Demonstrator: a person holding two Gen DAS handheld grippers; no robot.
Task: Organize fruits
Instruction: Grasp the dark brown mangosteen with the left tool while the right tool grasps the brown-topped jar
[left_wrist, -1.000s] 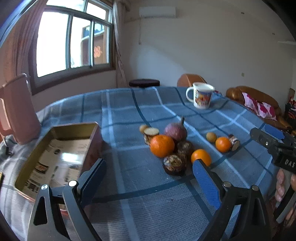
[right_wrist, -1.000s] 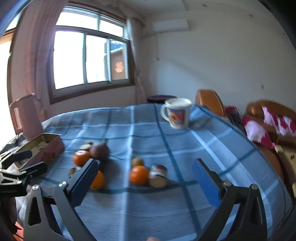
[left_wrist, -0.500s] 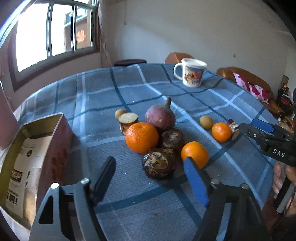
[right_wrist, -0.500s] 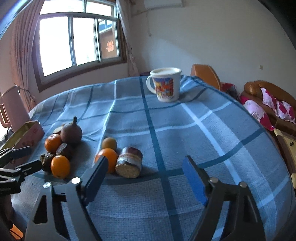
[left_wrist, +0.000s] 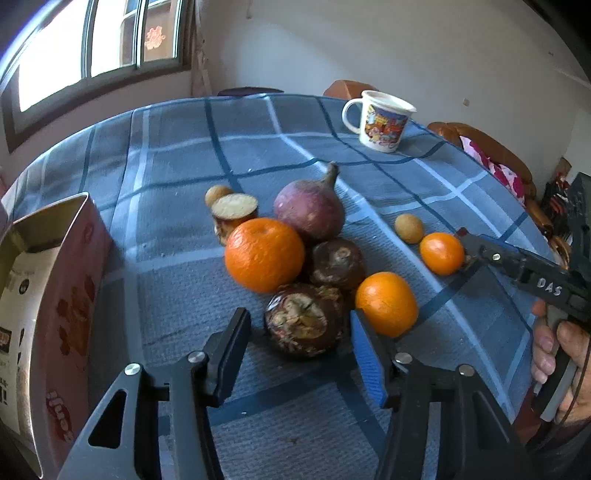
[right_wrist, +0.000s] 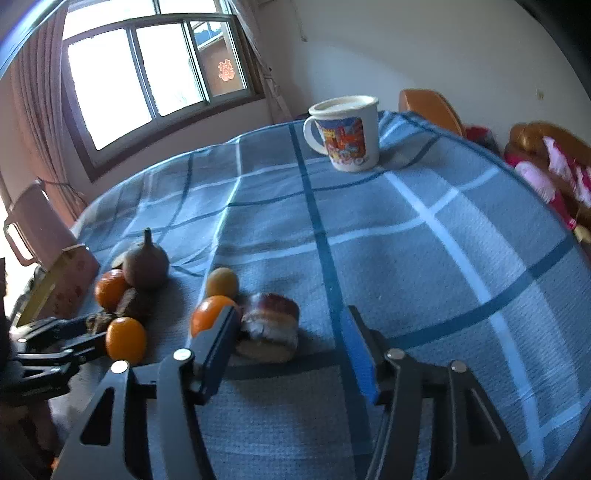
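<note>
While both sets of jaws have just been closing, nothing is yet seen to be gripped. The left gripper (left_wrist: 299, 336) is held part-way open around a dark, wrinkled fruit (left_wrist: 303, 324) at the near edge of the pile on the blue checked tablecloth (left_wrist: 177, 229); the fruit lies between the fingers, slightly ahead of the tips, and a gap is visible on the left side, while contact on the right cannot be told for certain. A small orange (left_wrist: 386, 303) is crowded just beyond the right finger, so a sideways nudge is judged likely if the closing is carried through. The right gripper (right_wrist: 288, 339) is likewise half open, with a cut brown-skinned chunk (right_wrist: 269, 328) lying just inside its left finger, its long axis across the fingers, and a tangerine (right_wrist: 210, 314) partly hidden behind that finger. The open tin box (left_wrist: 48, 295) stands to the left of the pile, nearer the left hand, and is taken as the likely destination.
</note>
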